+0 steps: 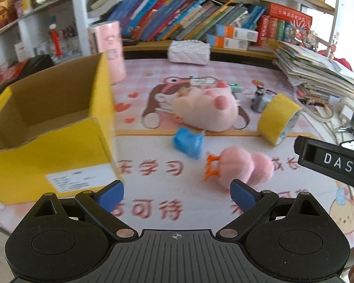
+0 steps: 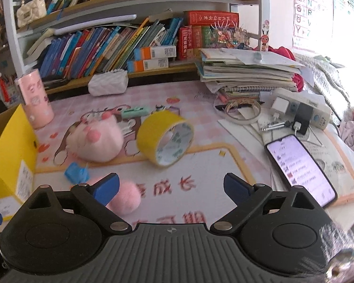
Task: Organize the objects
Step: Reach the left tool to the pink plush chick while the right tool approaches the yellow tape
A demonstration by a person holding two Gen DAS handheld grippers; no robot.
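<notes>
**Spotter:** Your left gripper point(image 1: 177, 194) sits nearest the lens, tongs apart with nothing between them; the right gripper point(image 2: 171, 188) is the same, wide and empty.

**Operator:** Where does everything go?

**Spotter:** I'd judge into the yellow box point(image 1: 59, 141), open-topped on your left. It looks empty, so you seem to be at the start: reaching for a first item. Going down in size, you have the plush point(image 1: 205, 110) mid-mat, the tape roll point(image 2: 164, 139) standing on edge to its right, the pink pom-pom clip point(image 1: 243, 165) just ahead of your left tongs, and the small blue thing point(image 1: 187, 141) between clip and plush.

**Operator:** Which first?

**Spotter:** The clip is closest to your left tongs. You'd need to drop lower, straddle the fluff, and close gently; it's soft and may squash or slip.

**Operator:** Room to move?

**Spotter:** Open mat lies ahead of both grippers. Mind the box wall on your left, which stands tall, so lift over it. On your right, keep clear of the phone point(image 2: 299, 167) and the paper stack point(image 2: 247, 70). Your two grippers are near each other.
</notes>
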